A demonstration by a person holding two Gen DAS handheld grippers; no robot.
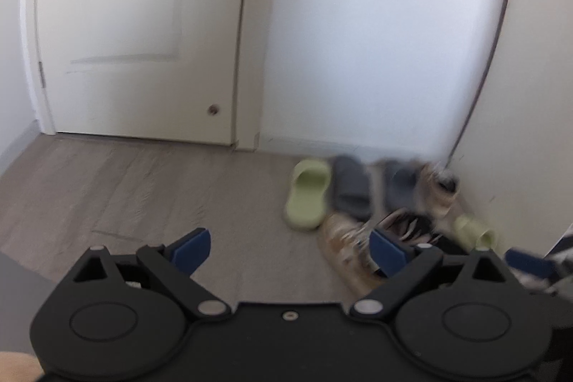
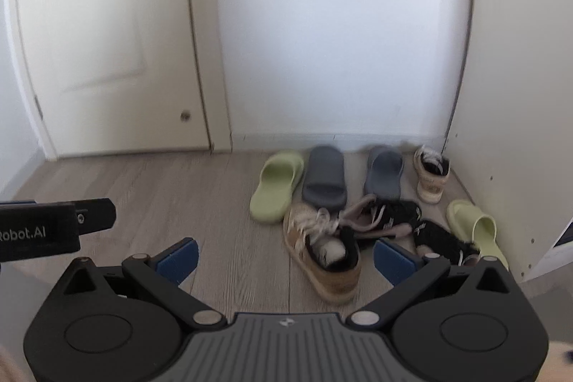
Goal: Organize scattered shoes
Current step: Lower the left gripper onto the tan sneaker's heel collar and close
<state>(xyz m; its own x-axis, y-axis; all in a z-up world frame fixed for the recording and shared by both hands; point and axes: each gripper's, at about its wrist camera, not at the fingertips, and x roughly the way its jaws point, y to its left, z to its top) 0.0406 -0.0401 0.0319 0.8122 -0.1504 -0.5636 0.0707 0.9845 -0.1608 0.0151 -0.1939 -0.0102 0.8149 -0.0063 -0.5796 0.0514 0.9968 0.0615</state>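
Several shoes lie in the floor corner. In the right wrist view: a green slide [image 2: 277,185], two grey slides [image 2: 324,178] [image 2: 384,172], a tan sneaker [image 2: 324,256] in front, another tan sneaker [image 2: 431,174] by the wall, two black shoes [image 2: 388,215] [image 2: 442,238], and a second green slide [image 2: 472,224]. My right gripper [image 2: 284,258] is open and empty, just before the front tan sneaker. My left gripper [image 1: 288,247] is open and empty, left of the pile; the green slide [image 1: 308,196] and tan sneaker [image 1: 345,247] show blurred there.
A white door [image 2: 107,42] stands at the back left, a white wall [image 2: 340,24] behind the shoes, and a white cabinet side [image 2: 519,95] on the right. The floor [image 2: 161,185] is grey wood. The left gripper's body [image 2: 46,228] shows at the right view's left edge.
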